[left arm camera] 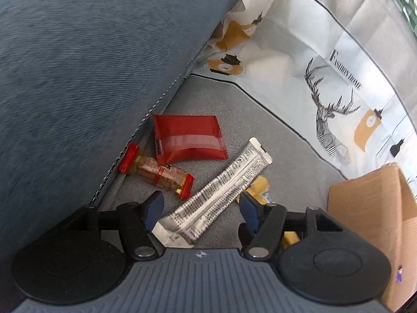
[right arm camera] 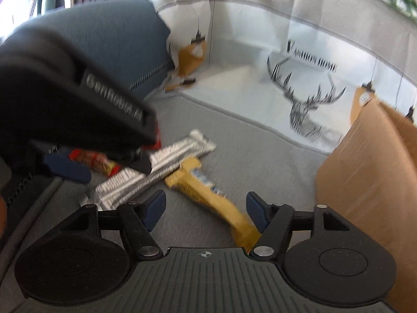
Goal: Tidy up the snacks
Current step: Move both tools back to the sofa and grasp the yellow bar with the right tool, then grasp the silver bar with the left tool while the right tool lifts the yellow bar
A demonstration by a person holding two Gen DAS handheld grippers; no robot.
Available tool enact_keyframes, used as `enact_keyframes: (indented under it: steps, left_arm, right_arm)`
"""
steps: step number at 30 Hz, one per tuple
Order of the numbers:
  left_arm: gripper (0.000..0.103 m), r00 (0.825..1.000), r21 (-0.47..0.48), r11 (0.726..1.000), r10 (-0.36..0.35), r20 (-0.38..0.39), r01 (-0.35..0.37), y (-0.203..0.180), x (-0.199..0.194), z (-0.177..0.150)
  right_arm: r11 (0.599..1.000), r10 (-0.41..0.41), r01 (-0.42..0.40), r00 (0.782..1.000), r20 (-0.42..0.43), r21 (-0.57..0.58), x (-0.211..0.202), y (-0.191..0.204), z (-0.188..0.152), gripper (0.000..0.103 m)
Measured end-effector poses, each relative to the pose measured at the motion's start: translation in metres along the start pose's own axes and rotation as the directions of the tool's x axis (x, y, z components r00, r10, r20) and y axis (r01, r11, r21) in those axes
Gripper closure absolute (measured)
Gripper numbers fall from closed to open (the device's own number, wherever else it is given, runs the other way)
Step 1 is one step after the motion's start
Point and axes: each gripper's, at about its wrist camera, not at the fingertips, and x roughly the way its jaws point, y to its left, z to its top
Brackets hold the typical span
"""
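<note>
Several snacks lie on a grey sofa seat (left arm camera: 273, 140). In the left wrist view, a red pouch (left arm camera: 187, 140) and a red-and-gold bar (left arm camera: 156, 173) rest against the blue cushion. A silver stick packet (left arm camera: 219, 187) lies slantwise between the fingers of my left gripper (left arm camera: 200, 210), which is open, its pads not pressing on the packet. A yellow packet (left arm camera: 259, 186) peeks out from under the silver one. In the right wrist view, my right gripper (right arm camera: 206, 210) is open over the yellow packet (right arm camera: 208, 193), whose near end lies by the right finger. My left gripper (right arm camera: 104, 167) hangs over the silver packet (right arm camera: 166, 164).
A blue cushion (left arm camera: 91, 65) rises on the left. A white deer-print cloth (left arm camera: 325, 78) covers the sofa back. An open cardboard box (right arm camera: 370, 169) stands at the right, close to my right gripper, and also shows in the left wrist view (left arm camera: 378, 208).
</note>
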Motion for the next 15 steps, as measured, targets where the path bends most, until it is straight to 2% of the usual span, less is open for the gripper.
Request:
enact_keyframes:
  steps: [1,3,4,5,8,15]
  left_arm:
    - [0.031,1.0,0.014,1.0,0.003,-0.006,-0.003,-0.001,0.003,0.001]
    - [0.028,1.0,0.045,0.999,0.014,-0.013,-0.014,-0.005,0.009,0.001]
    - [0.027,1.0,0.06,0.998,0.022,-0.015,-0.021,-0.007,0.011,0.001]
    - [0.027,0.999,0.072,0.997,0.028,-0.019,-0.026,-0.008,0.014,0.001]
    - [0.025,0.999,0.084,0.996,0.026,-0.022,-0.024,-0.008,0.017,0.001]
    - [0.025,1.0,0.096,0.995,0.024,-0.02,-0.022,-0.008,0.017,0.0]
  right_arm:
    - [1.0,0.002,-0.002,1.0,-0.016,-0.002,0.002,0.001,-0.001,0.046]
    - [1.0,0.007,-0.007,0.999,-0.04,0.001,0.005,0.003,-0.004,0.065]
    - [1.0,0.019,-0.019,0.999,-0.04,0.006,0.005,0.003,-0.004,0.071]
    - [0.999,0.03,-0.03,0.999,-0.042,0.012,0.005,0.003,-0.004,0.084]
    - [0.999,0.024,-0.022,0.999,-0.039,0.03,0.002,0.001,-0.005,0.089]
    - [0.978,0.029,-0.018,0.998,-0.047,0.207,-0.004,-0.023,-0.006,0.089]
